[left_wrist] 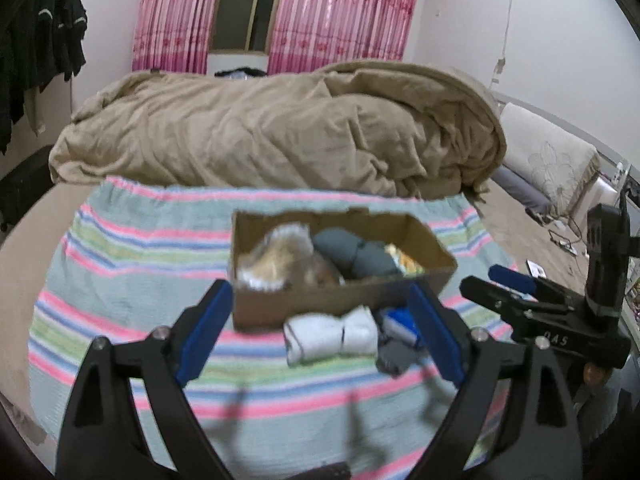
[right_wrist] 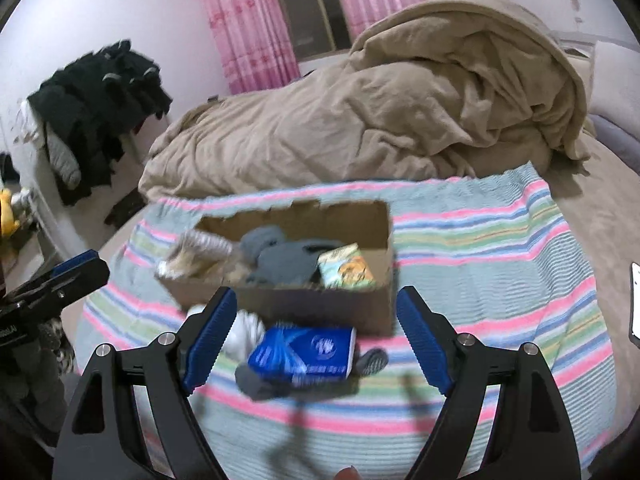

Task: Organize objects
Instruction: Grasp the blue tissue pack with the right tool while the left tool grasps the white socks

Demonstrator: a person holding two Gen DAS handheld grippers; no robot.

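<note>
An open cardboard box [left_wrist: 328, 300] [right_wrist: 320, 304] stands on a striped cloth on the bed. It holds a furry tan item [left_wrist: 280, 256] [right_wrist: 196, 256], a grey rolled cloth [left_wrist: 356, 254] [right_wrist: 280, 258] and a printed packet [right_wrist: 347, 270]. In front of the box lie a white rolled cloth [left_wrist: 332, 336] [right_wrist: 244, 330], a blue pack [right_wrist: 304, 352] [left_wrist: 400, 322] and a dark grey item [left_wrist: 394, 356] [right_wrist: 372, 360]. My left gripper [left_wrist: 320, 332] is open above the white roll. My right gripper [right_wrist: 316, 336] is open above the blue pack; it also shows in the left wrist view [left_wrist: 496, 284].
The striped cloth [left_wrist: 140, 248] [right_wrist: 500, 240] covers the near part of the bed. A crumpled tan blanket [left_wrist: 280, 132] [right_wrist: 380, 112] lies behind the box. Dark clothes [right_wrist: 104, 92] hang at the left. Pink curtains [left_wrist: 344, 12] are at the back wall.
</note>
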